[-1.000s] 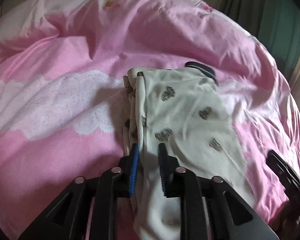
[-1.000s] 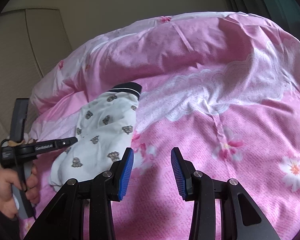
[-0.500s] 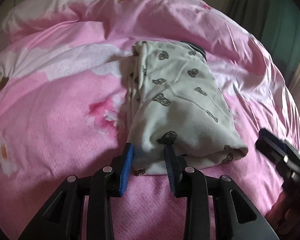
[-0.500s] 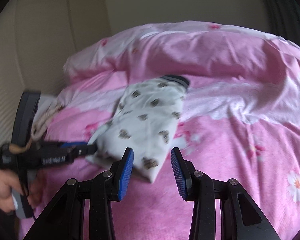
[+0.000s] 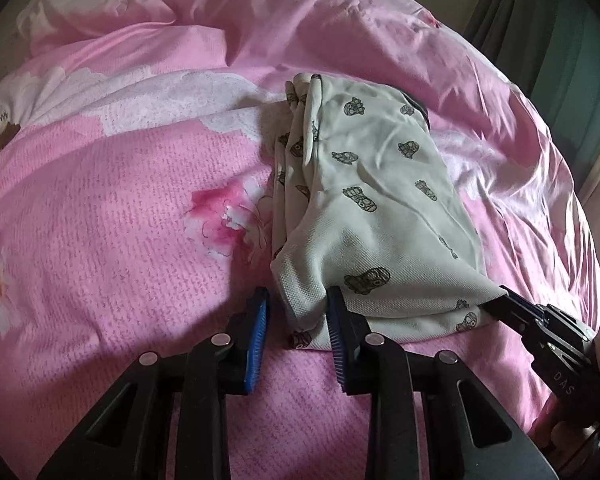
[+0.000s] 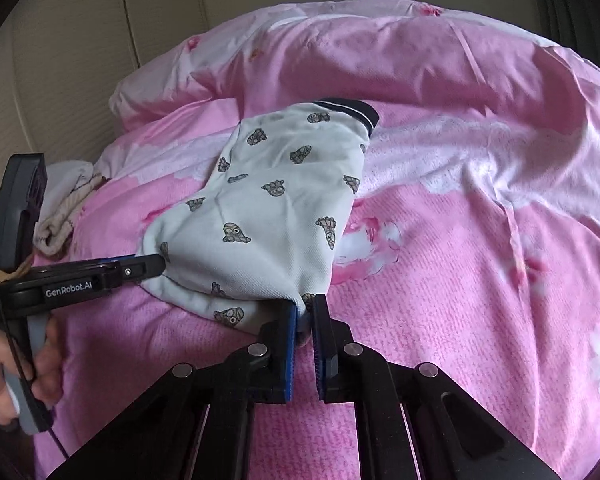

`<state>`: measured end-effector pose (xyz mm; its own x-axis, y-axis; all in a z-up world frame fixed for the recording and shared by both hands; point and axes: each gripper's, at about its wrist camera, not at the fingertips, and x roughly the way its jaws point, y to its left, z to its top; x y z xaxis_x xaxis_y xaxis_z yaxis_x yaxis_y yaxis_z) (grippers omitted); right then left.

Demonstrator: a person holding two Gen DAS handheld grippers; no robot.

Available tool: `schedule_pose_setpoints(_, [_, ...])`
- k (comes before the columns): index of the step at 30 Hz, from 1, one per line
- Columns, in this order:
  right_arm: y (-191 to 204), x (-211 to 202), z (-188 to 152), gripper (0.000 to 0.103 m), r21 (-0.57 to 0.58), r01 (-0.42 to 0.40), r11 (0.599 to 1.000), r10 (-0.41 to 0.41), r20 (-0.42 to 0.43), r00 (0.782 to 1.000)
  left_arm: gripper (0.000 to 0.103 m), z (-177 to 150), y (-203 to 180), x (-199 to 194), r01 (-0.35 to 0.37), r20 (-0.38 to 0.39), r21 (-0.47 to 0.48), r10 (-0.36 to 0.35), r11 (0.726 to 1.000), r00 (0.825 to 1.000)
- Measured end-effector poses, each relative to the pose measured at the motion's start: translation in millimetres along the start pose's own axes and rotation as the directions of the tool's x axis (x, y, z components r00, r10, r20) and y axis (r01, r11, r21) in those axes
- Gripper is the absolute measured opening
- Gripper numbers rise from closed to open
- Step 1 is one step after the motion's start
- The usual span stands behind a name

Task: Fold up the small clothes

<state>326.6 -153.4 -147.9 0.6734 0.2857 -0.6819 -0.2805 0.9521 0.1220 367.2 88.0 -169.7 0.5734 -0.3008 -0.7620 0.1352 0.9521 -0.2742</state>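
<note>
— Two grippers are working the near hem of one small garment (image 5: pixel 380 208), a white piece printed with little dark figures that is lying on the pink bedspread (image 5: pixel 112 248). It is already looking folded lengthwise, layers stacked along its left edge.

— What are the jaws doing?

— The right gripper (image 6: pixel 305 320) is clamping the garment's near right corner, jaws pressed nearly together on cloth. The left gripper (image 5: pixel 296 328) is closing around the near left corner; cloth is sitting between the pads, touching one, not yet pinched.

— And what is remaining?

— Probably a crosswise fold, near hem toward the dark-trimmed far end. Beyond the garment's left side, a pale cloth bundle (image 6: pixel 66 208) is waiting, perhaps next.
</note>
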Motion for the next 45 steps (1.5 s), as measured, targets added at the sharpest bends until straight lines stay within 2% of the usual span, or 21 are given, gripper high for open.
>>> schedule_pose_setpoints(7, [-3, 8, 0, 0.008, -0.009, 0.005, 1.0, -0.005, -0.082, 0.997, 0.023, -3, 0, -6, 0.005, -0.009, 0.024, -0.005, 1.0, 1.0])
schedule_pose_setpoints(12, [0, 5, 1, 0.008, -0.05, 0.005, 0.999, -0.01, -0.092, 0.996, 0.02, -2, -4, -15, 0.006, 0.0, 0.052, -0.006, 0.999, 1.0])
schedule_pose_setpoints(15, [-1, -6, 6, 0.023, -0.047, 0.002, 0.999, -0.004, -0.046, 0.999, 0.021, -2, -7, -29, -0.006, 0.028, 0.059, 0.005, 0.998, 1.0])
schedule_pose_setpoints(17, [-1, -15, 9, 0.047, -0.05, 0.008, 0.999, -0.008, 0.0, 1.0, 0.034, -2, -10, -37, -0.016, 0.041, 0.06, 0.013, 0.998, 0.999])
schedule_pose_setpoints(19, [-3, -24, 13, 0.049, -0.019, -0.034, 0.999, 0.034, 0.032, 0.999, 0.041, -2, -12, -44, -0.023, 0.051, 0.042, 0.021, 0.999, 0.998])
schedule_pose_setpoints(22, [-12, -34, 20, 0.05, 0.061, -0.114, 0.992, 0.11, 0.069, 0.992, 0.046, -4, -14, -51, -0.057, 0.065, 0.002, 0.056, 0.998, 0.996])
schedule_pose_setpoints(23, [-16, -35, 23, 0.051, 0.093, -0.136, 0.986, 0.129, 0.078, 0.989, 0.052, -5, -14, -53, -0.07, 0.074, -0.014, 0.071, 0.997, 0.995])
schedule_pose_setpoints(25, [-24, -36, 29, 0.053, 0.151, -0.172, 0.973, 0.159, 0.095, 0.983, 0.059, -7, -12, -54, -0.07, 0.081, -0.086, 0.077, 0.994, 0.994])
schedule_pose_setpoints(29, [-42, -33, 40, 0.055, 0.225, -0.239, 0.945, 0.221, 0.1, 0.97, 0.059, -15, -13, -52, -0.046, 0.093, -0.216, 0.068, 0.975, 0.993])
schedule_pose_setpoints(33, [-53, -23, 50, 0.055, 0.208, -0.24, 0.948, 0.231, 0.068, 0.971, 0.06, -22, -14, -39, -0.025, 0.083, -0.307, 0.053, 0.951, 0.995])
schedule_pose_setpoints(37, [-65, -6, 67, 0.057, 0.172, -0.266, 0.948, 0.265, 0.029, 0.964, 0.059, -30, -8, -18, 0.027, 0.086, -0.434, 0.011, 0.901, 0.996])
schedule_pose_setpoints(39, [-70, 5, 75, 0.06, 0.18, -0.288, 0.94, 0.292, 0.007, 0.956, 0.059, -33, -6, -13, 0.061, 0.102, -0.474, -0.014, 0.878, 0.995])
schedule_pose_setpoints(45, [-80, 50, 98, 0.06, 0.214, -0.322, 0.922, 0.342, -0.061, 0.938, 0.06, -30, -7, -2, 0.114, 0.149, -0.536, -0.038, 0.836, 0.988])
